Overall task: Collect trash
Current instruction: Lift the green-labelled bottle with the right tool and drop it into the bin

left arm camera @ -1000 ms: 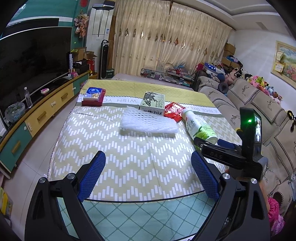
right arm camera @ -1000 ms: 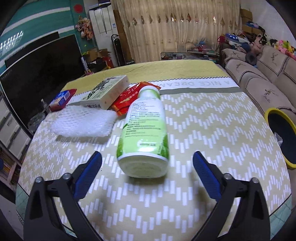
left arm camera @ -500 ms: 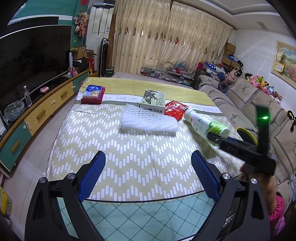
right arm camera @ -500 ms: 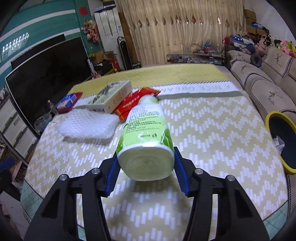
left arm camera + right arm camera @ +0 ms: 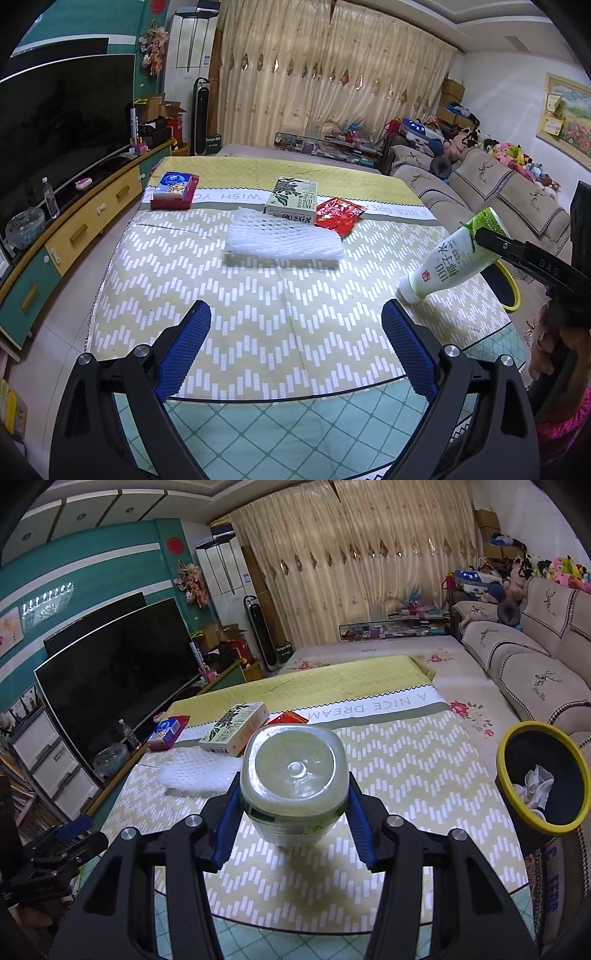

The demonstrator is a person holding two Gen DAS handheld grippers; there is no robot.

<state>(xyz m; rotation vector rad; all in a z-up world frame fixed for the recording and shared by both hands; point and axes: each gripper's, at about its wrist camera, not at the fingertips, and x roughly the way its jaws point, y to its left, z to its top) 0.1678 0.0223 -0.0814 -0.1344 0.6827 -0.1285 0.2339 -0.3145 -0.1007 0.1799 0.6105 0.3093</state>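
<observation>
My right gripper (image 5: 293, 812) is shut on a white and green plastic bottle (image 5: 294, 775), held by its base and lifted above the table with the cap end pointing down; the bottle also shows in the left wrist view (image 5: 448, 262). My left gripper (image 5: 293, 347) is open and empty over the table's near edge. On the zigzag tablecloth (image 5: 258, 314) lie a white foam net sleeve (image 5: 282, 243), a green and white box (image 5: 293, 201) and a red snack packet (image 5: 338, 214). A bin with a yellow rim (image 5: 543, 779) holds crumpled white paper, right of the table.
A red and blue tissue box (image 5: 173, 190) sits at the table's far left. A TV cabinet (image 5: 66, 236) runs along the left. A sofa (image 5: 532, 672) runs along the right, behind the bin.
My right gripper closed on the lying bottle, then lifted and tipped it cap-down, moving right. My left gripper has stayed open and still.
</observation>
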